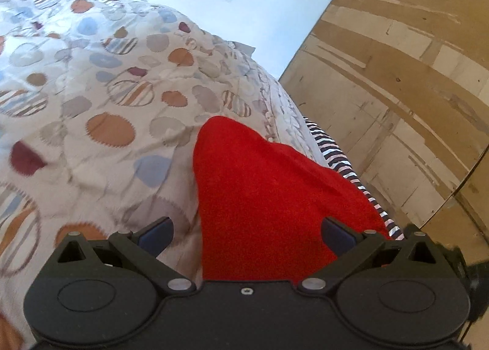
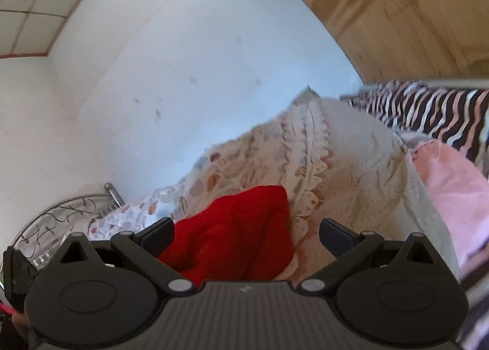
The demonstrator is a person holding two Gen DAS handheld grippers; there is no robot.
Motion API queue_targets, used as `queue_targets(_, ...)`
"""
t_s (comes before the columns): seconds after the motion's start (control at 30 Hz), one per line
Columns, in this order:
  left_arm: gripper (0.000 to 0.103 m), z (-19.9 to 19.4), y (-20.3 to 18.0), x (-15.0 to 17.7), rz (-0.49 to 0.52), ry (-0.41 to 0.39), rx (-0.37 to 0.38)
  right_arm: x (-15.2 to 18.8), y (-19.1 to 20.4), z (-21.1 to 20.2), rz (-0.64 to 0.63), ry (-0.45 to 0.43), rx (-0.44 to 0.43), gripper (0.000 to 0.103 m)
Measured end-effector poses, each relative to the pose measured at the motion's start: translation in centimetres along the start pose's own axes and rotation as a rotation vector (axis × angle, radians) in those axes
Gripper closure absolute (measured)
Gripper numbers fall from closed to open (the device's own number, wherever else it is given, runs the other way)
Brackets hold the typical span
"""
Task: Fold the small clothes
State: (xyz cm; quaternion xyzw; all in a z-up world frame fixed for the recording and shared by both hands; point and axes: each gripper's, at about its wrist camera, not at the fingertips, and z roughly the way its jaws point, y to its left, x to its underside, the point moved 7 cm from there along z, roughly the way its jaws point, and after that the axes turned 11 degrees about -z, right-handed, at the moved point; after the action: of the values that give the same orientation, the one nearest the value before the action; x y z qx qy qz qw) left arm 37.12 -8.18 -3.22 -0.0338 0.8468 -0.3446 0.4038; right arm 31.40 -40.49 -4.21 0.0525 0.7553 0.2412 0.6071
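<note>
— What is the garment like?
— A red garment (image 1: pixel 269 197) of a fuzzy, towelling-like weave, plain in colour, bunched rather than flat

— Where does it sit in the left wrist view?
— Between the two fingers, nearer the right one, narrowing to a rounded tip well ahead of them

— And in the right wrist view?
— The same red cloth (image 2: pixel 238 233) lies between the fingers, against the left one and apart from the right, heaped with a fold down its middle
</note>
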Motion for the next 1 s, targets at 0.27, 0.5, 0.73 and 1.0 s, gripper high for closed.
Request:
queue_targets(0.27, 0.001, 3.2, 0.2, -0.2, 0.041, 0.040, -0.007, -0.7, -0.8, 7.1, -0.001, 0.142, -0.030, 0.010)
queue_targets(0.5, 0.001, 3.9, 1.2, -1.6, 0.014, 0.044, -0.022, 0.6, 1.0, 8.8, -0.119, 0.156, -0.014, 0.045)
queue_targets(0.73, 0.001, 4.1, 2.5, -2.3, -0.017, 0.057, -0.023, 1.3, -0.1, 8.8, -0.062, 0.142, -0.027, 0.052)
queue_targets(1.0, 0.001, 6.2, 2.7, -2.2, -0.014, 0.125, -0.047, 1.6, -0.4, 8.9, -0.051, 0.145, -0.018, 0.047)
